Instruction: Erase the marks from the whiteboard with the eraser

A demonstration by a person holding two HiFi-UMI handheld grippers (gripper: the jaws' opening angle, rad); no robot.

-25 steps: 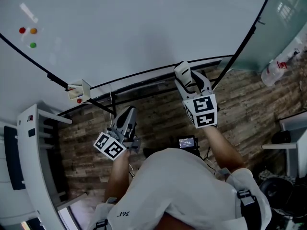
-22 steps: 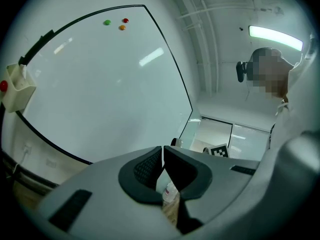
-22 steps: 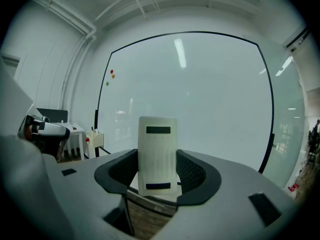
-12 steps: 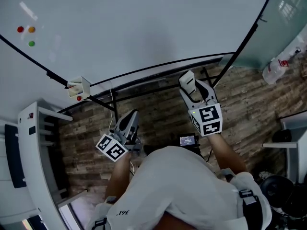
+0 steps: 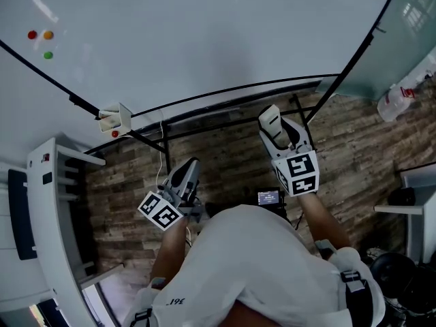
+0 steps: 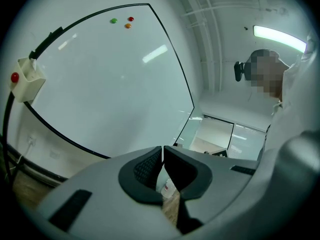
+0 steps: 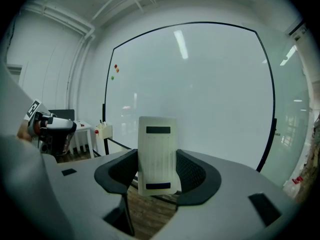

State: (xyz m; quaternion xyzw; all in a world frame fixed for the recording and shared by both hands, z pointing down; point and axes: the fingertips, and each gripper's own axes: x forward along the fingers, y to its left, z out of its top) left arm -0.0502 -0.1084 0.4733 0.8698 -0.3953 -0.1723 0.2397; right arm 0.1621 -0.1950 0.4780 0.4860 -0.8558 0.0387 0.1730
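The big whiteboard [image 5: 204, 39] fills the top of the head view, and I see no marks on its surface. My right gripper [image 5: 278, 133] hangs below the board's bottom edge, shut on the white eraser [image 5: 270, 118]. In the right gripper view the eraser [image 7: 158, 154] stands upright between the pads, away from the whiteboard [image 7: 200, 94]. My left gripper [image 5: 187, 169] is lower and to the left, over the wooden floor. Its jaws [image 6: 162, 154] are shut with nothing between them, pointing up past the whiteboard [image 6: 100, 84].
Three small magnets [image 5: 39, 39] sit at the board's top left. A marker box [image 5: 114, 120] hangs on the board's lower left frame. A white shelf unit [image 5: 48, 210] stands at left, with a plastic bottle [image 5: 402, 97] and a white table [image 5: 415, 182] at right.
My right gripper has come down and back from the board's lower edge with the eraser. The left gripper has sunk slightly.
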